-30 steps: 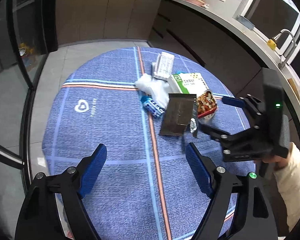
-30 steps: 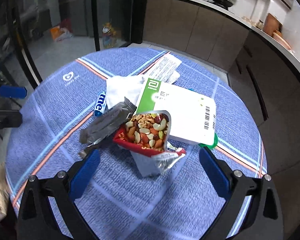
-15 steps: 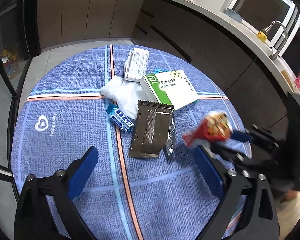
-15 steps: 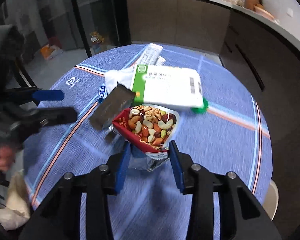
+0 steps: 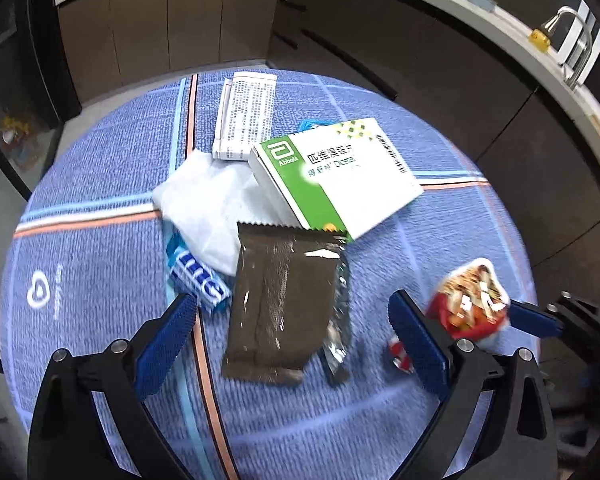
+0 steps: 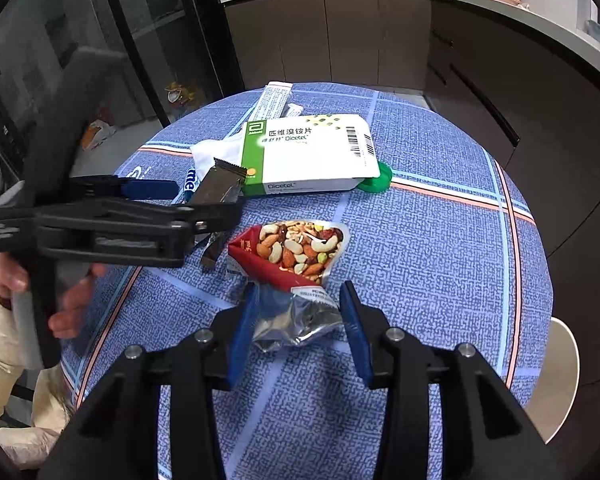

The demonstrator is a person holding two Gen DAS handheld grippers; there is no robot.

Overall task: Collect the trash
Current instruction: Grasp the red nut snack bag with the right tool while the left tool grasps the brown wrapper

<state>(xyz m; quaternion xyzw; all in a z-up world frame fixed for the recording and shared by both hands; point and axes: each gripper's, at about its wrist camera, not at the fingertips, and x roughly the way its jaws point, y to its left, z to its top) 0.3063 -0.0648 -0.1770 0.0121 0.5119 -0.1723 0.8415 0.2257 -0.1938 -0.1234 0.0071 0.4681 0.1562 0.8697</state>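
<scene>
Nut packet [image 6: 296, 258]: red foil snack bag printed with mixed nuts, held by its silver lower end between the blue pads of the right gripper [image 6: 300, 324]; jaws narrow, closed on the foil. Packet sits above the blue checked cloth of the round counter [image 6: 440, 260], near its middle in the right wrist view.

Left wrist view only: same packet [image 5: 470, 300] appears blurred at the right edge, beside the right gripper's blue finger [image 5: 534, 320]; a small red scrap [image 5: 400, 354] lies on the cloth just below it. This view also shows the brown wrapper [image 5: 280, 304] flat and full length, the white tissue [image 5: 208, 208], the blue gum stick [image 5: 198, 280] and the printed leaflet [image 5: 246, 116]. Left gripper [image 5: 292, 344] hovers over the brown wrapper, jaws wide, nothing between them.

Right wrist view only: a green cap [image 6: 376, 180] pokes out from under the green-and-white medicine box [image 6: 308, 156]; a bare hand [image 6: 66, 300] grips the left gripper's handle.

Hidden or unclear: left gripper body covers most of the brown wrapper and gum stick in the right wrist view. Whether the packet's bottom touches the cloth cannot be told. Small blue item [image 5: 312, 124] behind the box is cut off, not identifiable.
</scene>
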